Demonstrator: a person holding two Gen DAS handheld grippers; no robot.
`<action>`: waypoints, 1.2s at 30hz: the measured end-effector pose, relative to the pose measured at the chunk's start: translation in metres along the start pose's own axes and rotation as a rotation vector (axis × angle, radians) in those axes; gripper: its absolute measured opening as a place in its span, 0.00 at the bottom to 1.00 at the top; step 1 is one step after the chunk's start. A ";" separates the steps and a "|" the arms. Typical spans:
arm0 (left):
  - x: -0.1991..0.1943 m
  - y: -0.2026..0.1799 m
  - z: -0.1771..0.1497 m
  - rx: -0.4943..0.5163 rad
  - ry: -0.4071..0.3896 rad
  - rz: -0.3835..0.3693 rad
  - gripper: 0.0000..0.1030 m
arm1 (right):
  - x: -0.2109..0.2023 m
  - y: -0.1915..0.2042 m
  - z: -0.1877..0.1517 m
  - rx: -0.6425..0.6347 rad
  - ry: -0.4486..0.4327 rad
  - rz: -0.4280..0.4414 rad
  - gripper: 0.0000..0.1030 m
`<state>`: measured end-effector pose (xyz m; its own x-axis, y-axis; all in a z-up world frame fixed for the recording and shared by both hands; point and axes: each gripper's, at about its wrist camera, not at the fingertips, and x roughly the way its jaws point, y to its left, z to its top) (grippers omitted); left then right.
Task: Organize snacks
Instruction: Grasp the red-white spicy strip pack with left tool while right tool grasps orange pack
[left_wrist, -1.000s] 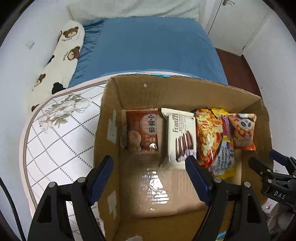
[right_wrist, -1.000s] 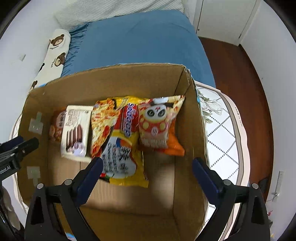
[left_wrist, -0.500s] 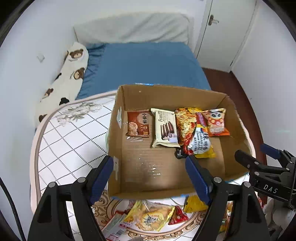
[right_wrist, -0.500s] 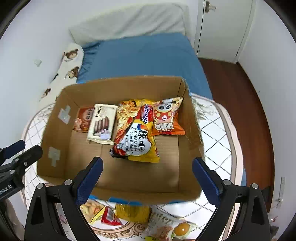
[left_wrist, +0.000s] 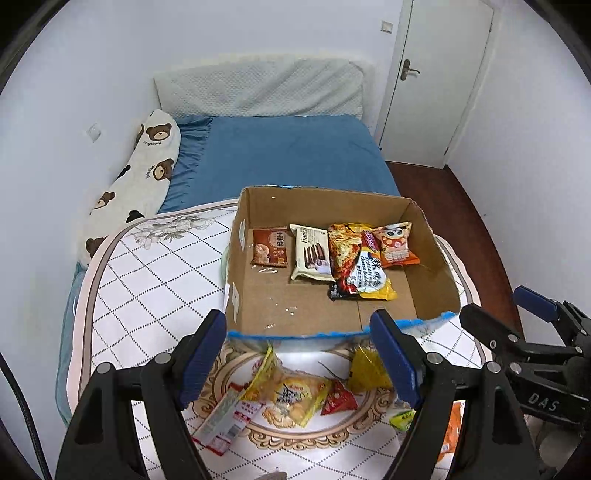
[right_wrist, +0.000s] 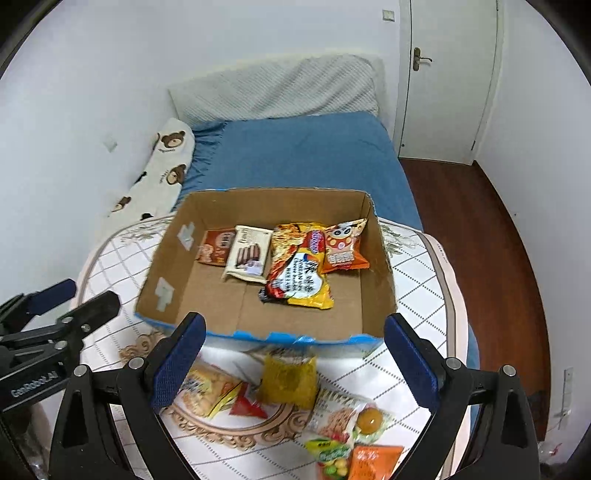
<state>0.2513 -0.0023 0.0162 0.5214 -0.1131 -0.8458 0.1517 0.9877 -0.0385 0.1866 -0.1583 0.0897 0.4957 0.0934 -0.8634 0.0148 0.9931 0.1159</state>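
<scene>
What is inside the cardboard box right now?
Four packets along the far wall of the cardboard box: brown cookie packet, white wafer pack, yellow noodle bag, orange panda snack. The noodle bag partly covers the panda snack.

Both grippers (left (left_wrist: 299, 356), right (right_wrist: 293, 356)) have pulled back from the box (left_wrist: 428, 229).

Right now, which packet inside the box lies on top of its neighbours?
The yellow-and-red Korean cheese ramen packet in the cardboard box. It overlaps the white Franzzi wafer pack and the orange panda snack bag; the brown cookie packet lies flat, apart.
</scene>
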 end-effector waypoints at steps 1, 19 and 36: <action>-0.002 0.000 -0.003 -0.002 0.000 -0.003 0.77 | -0.005 0.001 -0.005 0.004 -0.001 0.008 0.96; 0.094 0.035 -0.163 -0.135 0.422 0.086 0.77 | 0.079 -0.122 -0.183 0.338 0.403 -0.073 0.96; 0.114 0.102 -0.219 -0.102 0.523 0.152 0.77 | 0.109 -0.109 -0.239 0.328 0.471 -0.012 0.59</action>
<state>0.1421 0.1090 -0.2006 0.0403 0.0753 -0.9963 0.0120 0.9970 0.0758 0.0317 -0.2394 -0.1343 0.0542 0.1786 -0.9824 0.3237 0.9276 0.1865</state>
